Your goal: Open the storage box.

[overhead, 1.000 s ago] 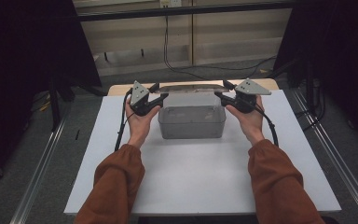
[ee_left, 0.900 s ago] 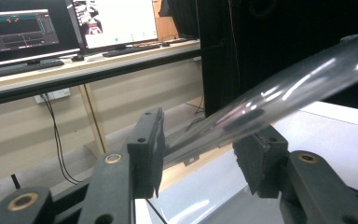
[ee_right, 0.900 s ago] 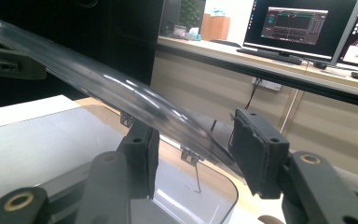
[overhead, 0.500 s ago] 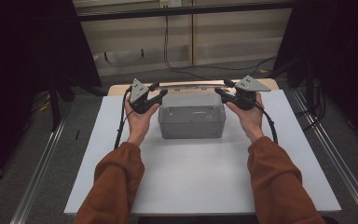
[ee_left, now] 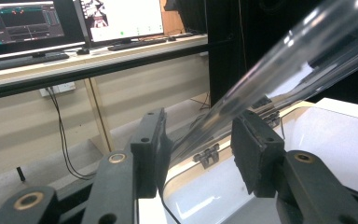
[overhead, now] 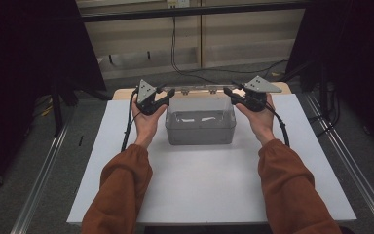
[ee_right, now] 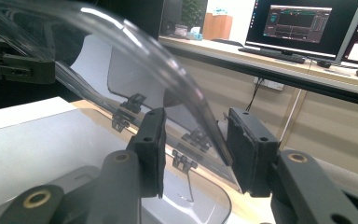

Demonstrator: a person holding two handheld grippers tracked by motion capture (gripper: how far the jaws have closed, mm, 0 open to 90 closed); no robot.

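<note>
Clear lid (ee_left: 279, 70) — smeared, edges blurred, top corner cut off

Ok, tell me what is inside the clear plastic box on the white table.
Through the raised clear hinged lid, the clear plastic box shows a bare grey floor with pale glints, no item discernible. The near wall is hazy, so its front bottom edge stays unclear.
</note>
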